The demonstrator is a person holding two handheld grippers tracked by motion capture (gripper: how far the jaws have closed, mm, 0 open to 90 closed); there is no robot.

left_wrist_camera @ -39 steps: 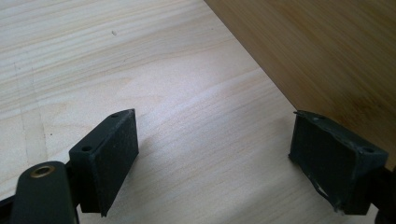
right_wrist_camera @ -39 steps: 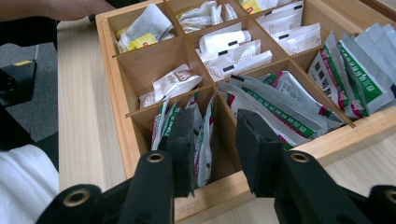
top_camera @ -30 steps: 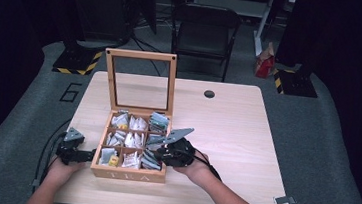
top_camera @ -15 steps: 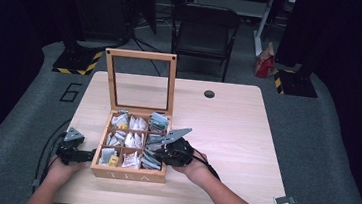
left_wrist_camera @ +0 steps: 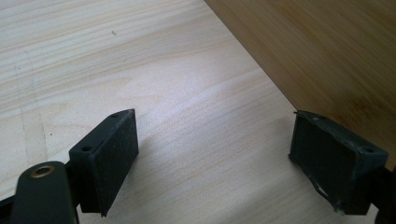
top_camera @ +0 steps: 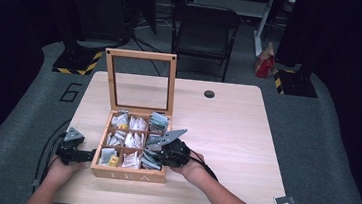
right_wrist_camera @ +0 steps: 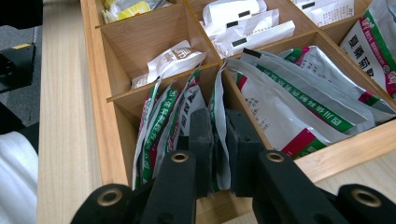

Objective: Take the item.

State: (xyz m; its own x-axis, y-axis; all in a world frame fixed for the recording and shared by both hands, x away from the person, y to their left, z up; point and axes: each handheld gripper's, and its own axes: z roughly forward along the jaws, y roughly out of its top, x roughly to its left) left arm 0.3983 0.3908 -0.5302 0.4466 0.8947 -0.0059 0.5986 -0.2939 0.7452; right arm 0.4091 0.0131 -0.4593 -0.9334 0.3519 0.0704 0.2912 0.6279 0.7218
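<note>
A wooden tea box [top_camera: 127,174] stands open near the table's front edge, its glass lid [top_camera: 139,80] upright. Its compartments hold several tea packets. My right gripper [top_camera: 157,156] reaches into the near right compartment. In the right gripper view its jaws have just been closing and my right gripper [right_wrist_camera: 218,116] now pinches the edge of a silver, green-striped tea packet [right_wrist_camera: 218,88]. My left gripper [top_camera: 87,154] rests on the table against the box's left side. In the left gripper view my left gripper [left_wrist_camera: 212,126] stands wide open over bare wood, beside the box wall [left_wrist_camera: 327,56].
More green-striped packets [right_wrist_camera: 299,102] lean in the neighbouring compartment, white ones [right_wrist_camera: 247,25] farther in. A black chair [top_camera: 203,29] stands behind the table. A round cable hole [top_camera: 209,93] is at the table's back, and a small clip [top_camera: 282,199] at its right front edge.
</note>
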